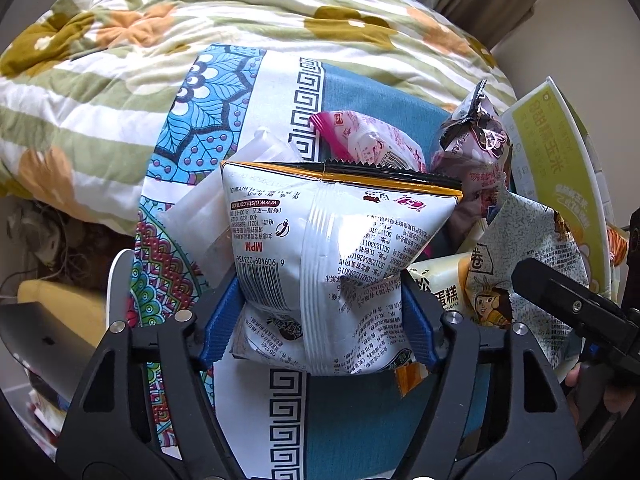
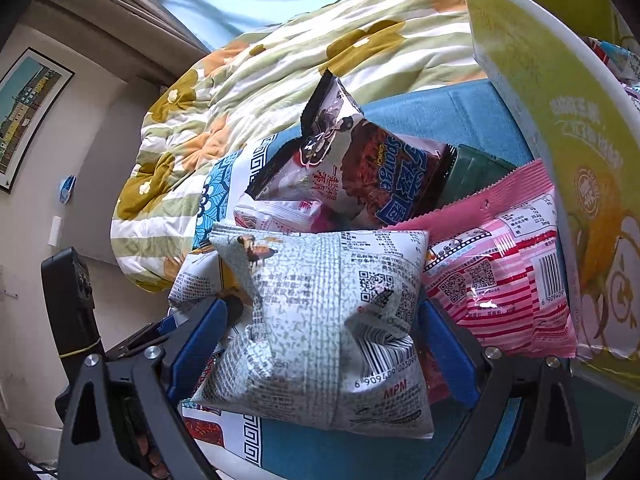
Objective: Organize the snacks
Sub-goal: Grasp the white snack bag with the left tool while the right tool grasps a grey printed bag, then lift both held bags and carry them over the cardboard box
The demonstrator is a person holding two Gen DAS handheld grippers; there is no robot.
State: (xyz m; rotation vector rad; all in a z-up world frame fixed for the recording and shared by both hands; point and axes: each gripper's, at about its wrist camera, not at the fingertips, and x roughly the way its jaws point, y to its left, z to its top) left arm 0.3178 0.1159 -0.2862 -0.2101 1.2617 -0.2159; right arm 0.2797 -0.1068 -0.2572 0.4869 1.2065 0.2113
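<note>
My left gripper (image 1: 322,312) is shut on a white snack bag with an orange and black top edge (image 1: 332,232), squeezing its lower half between the blue pads above the patterned cloth (image 1: 288,412). My right gripper (image 2: 320,332) is shut on a white newsprint-patterned snack bag (image 2: 320,320), pinched at its middle. The same bag shows at the right of the left wrist view (image 1: 532,256). A brown Sponge snack bag (image 2: 360,160) stands behind it, and a pink bag (image 2: 500,272) lies to its right. A small pink and white packet (image 1: 368,140) lies beyond the left bag.
A large green and yellow carton (image 2: 560,140) rises at the right, also in the left wrist view (image 1: 560,184). A flowered quilt (image 1: 160,40) is heaped behind the cloth. A yellow cake packet (image 1: 440,284) lies between the two held bags. A wall with a picture (image 2: 28,116) is at left.
</note>
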